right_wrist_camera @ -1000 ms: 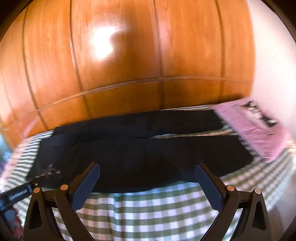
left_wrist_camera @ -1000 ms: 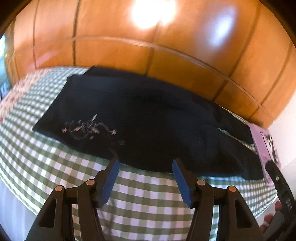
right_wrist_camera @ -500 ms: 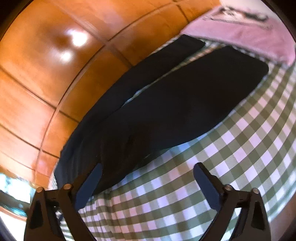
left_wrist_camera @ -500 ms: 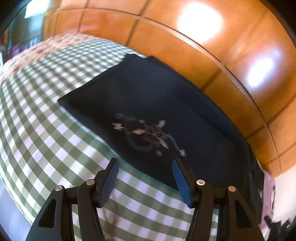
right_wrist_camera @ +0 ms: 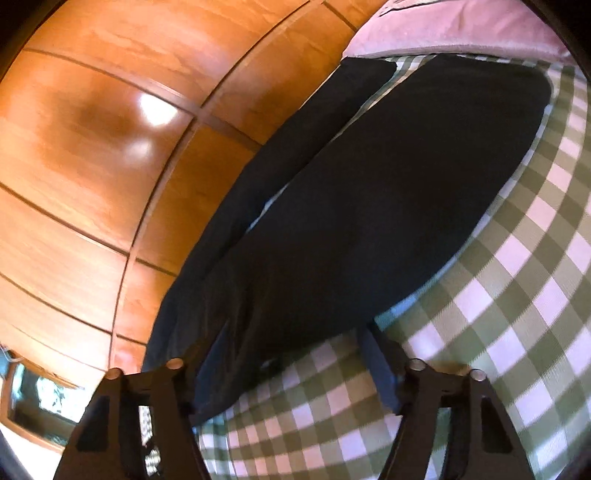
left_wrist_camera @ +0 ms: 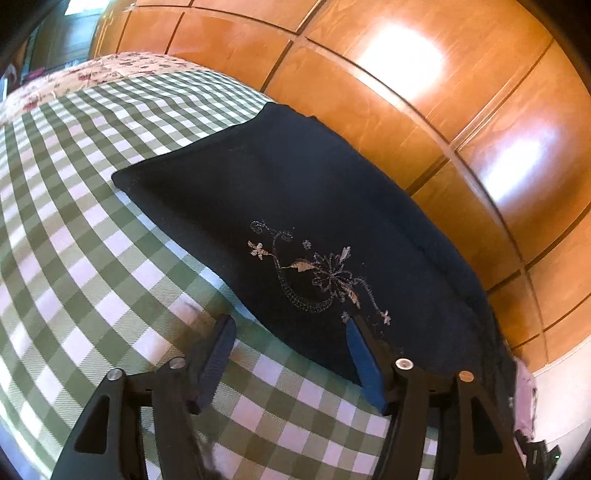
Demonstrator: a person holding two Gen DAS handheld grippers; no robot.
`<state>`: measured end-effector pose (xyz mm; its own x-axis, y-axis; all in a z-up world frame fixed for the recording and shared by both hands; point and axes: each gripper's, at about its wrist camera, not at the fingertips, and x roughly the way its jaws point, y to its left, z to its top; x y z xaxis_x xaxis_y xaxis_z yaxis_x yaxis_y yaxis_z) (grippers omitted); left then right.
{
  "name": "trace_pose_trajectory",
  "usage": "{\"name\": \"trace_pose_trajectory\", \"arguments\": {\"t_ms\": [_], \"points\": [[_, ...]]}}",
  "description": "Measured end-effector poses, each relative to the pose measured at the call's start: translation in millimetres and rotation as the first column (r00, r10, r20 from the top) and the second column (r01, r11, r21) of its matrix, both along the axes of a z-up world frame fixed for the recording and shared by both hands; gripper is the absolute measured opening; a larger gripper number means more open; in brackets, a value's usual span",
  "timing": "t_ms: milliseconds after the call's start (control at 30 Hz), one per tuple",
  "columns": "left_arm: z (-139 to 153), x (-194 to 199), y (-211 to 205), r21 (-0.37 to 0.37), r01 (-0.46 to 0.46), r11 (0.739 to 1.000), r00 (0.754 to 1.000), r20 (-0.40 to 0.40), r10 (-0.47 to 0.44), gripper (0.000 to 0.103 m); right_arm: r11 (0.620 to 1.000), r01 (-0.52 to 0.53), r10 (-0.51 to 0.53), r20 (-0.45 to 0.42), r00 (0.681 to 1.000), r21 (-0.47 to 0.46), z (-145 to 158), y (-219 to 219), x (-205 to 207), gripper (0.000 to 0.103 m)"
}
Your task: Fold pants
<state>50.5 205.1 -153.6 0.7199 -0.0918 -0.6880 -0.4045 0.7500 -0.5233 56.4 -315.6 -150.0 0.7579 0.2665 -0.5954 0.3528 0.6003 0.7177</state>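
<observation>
At the bottom of the left wrist view, the left gripper (left_wrist_camera: 290,332) has its jaws apart and widening; between them lie checked cloth and the near edge of the pants (left_wrist_camera: 314,206), with neither pad pressing on anything. One blue pad sits over the dark fabric at lower right, the other over the green-and-white checked bedcover (left_wrist_camera: 74,258). The right gripper (right_wrist_camera: 291,354), at the bottom of its view, has jaws apart but narrowing; the pants' (right_wrist_camera: 369,203) near edge runs between them, and the left finger overlaps dark cloth. Contact there cannot be confirmed, as the fingers are blurred.

The pants lie flat across the bedcover (right_wrist_camera: 517,295), waistband toward the left view's centre, pale floral embroidery (left_wrist_camera: 317,277) near the lower middle. Both legs stretch toward the upper right of the right view, a strip of checks showing between them. A wooden panelled wall (left_wrist_camera: 406,92) with glare patches runs behind. A pink pillow (right_wrist_camera: 461,29) sits at the upper right, cut off by the frame edge. A floral cover (left_wrist_camera: 74,77) is at the upper left of the left view.
</observation>
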Motion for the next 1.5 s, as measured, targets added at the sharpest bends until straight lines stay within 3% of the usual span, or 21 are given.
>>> {"name": "trace_pose_trajectory", "arguments": {"t_ms": [100, 167, 267, 333, 567, 667, 700, 733, 800, 900, 1033, 1233, 1500], "points": [[-6, -9, 6, -0.067, -0.024, 0.997, 0.998, 0.053, 0.028, 0.07, 1.0, 0.005, -0.005, 0.028, 1.0, 0.016, -5, -6, 6, 0.052], [-6, -9, 8, -0.08, -0.019, 0.997, 0.997, 0.074, 0.025, 0.07, 1.0, 0.006, -0.007, 0.034, 0.999, 0.009, -8, -8, 8, 0.034], [-8, -10, 9, -0.068, -0.009, 0.998, 0.995, 0.103, 0.016, 0.07, 1.0, 0.013, -0.014, 0.042, 0.999, 0.015, -18, -12, 10, 0.013], [-10, -4, 9, -0.047, -0.005, 0.999, 0.995, 0.102, 0.009, 0.07, 0.999, 0.007, -0.009, 0.047, 0.999, 0.032, -22, -15, 10, 0.009], [-12, 12, 13, -0.055, -0.034, 0.998, 0.994, 0.102, 0.04, 0.067, 1.0, -0.024, 0.024, 0.047, 0.999, -0.01, -21, -13, 21, 0.008], [-15, 26, 14, -0.027, -0.038, 0.999, 0.997, 0.07, 0.04, 0.046, 0.997, -0.041, 0.044, 0.052, 0.998, -0.066, -20, -10, 23, 0.007], [-17, 27, 18, -0.025, -0.054, 0.998, 0.997, 0.05, 0.055, 0.03, 0.996, -0.043, 0.046, 0.046, 0.998, -0.078, -20, -10, 24, 0.007], [-19, 27, 21, -0.034, -0.07, 0.997, 0.997, 0.039, 0.072, 0.023, 0.995, -0.047, 0.05, 0.039, 0.998, -0.086, -20, -11, 25, 0.006], [-22, 26, 28, -0.074, -0.073, 0.995, 0.996, 0.047, 0.077, 0.017, 0.994, -0.058, 0.061, 0.027, 0.998, -0.098, -19, -11, 28, 0.006], [-18, 25, 29, -0.047, -0.048, 0.998, 0.998, 0.038, 0.05, 0.008, 0.989, -0.069, 0.072, 0.015, 0.997, -0.131, -15, -9, 29, 0.007], [1, 10, 32, -0.002, -0.031, 1.0, 0.995, 0.095, 0.031, 0.007, 0.973, -0.083, 0.088, 0.011, 0.996, -0.217, 0, -5, 26, 0.007], [24, -24, 38, 0.028, -0.003, 1.0, 0.99, 0.141, -0.001, 0.007, 0.96, -0.114, 0.122, 0.017, 0.992, -0.256, 20, -2, 13, 0.007], [28, -82, 46, 0.06, -0.008, 0.998, 0.995, 0.1, 0.002, 0.007, 0.94, -0.183, 0.186, -0.016, 0.982, -0.287, 27, 9, -16, 0.007]]}}
